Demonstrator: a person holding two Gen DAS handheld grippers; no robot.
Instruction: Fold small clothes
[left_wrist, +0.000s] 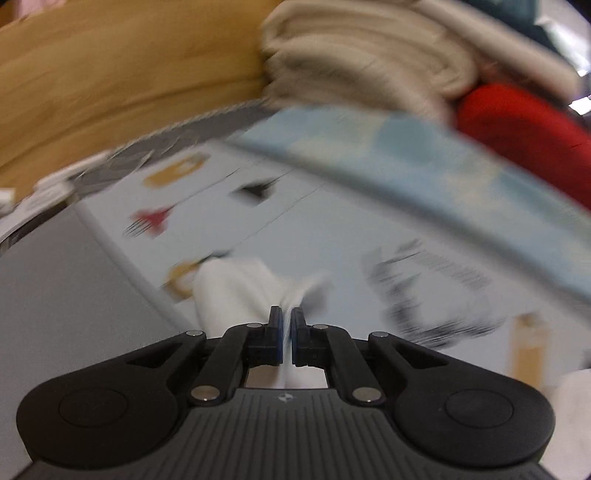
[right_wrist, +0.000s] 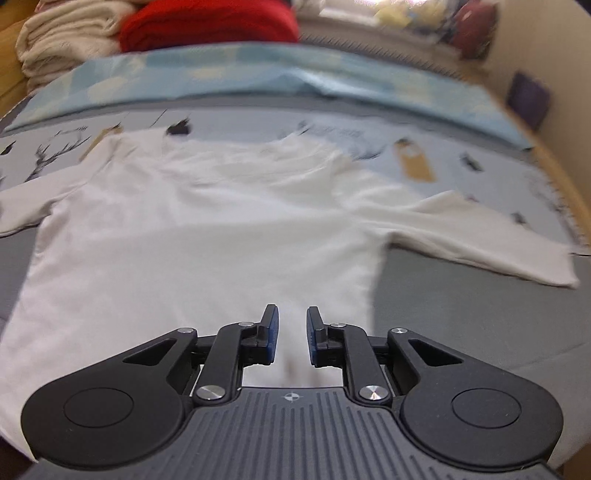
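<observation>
Here, one white shirt (right_wrist: 192, 229): left tongs (left_wrist: 287, 317) pinch its sleeve, right tongs (right_wrist: 291, 321) gape slightly above it.

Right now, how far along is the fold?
Done: the white shirt lies spread flat on the bed, sleeves out. In hand: the left gripper is shut on a pinch of its fabric; the right gripper sits over the hem, jaws apart. Left: no fold is made yet.
</observation>
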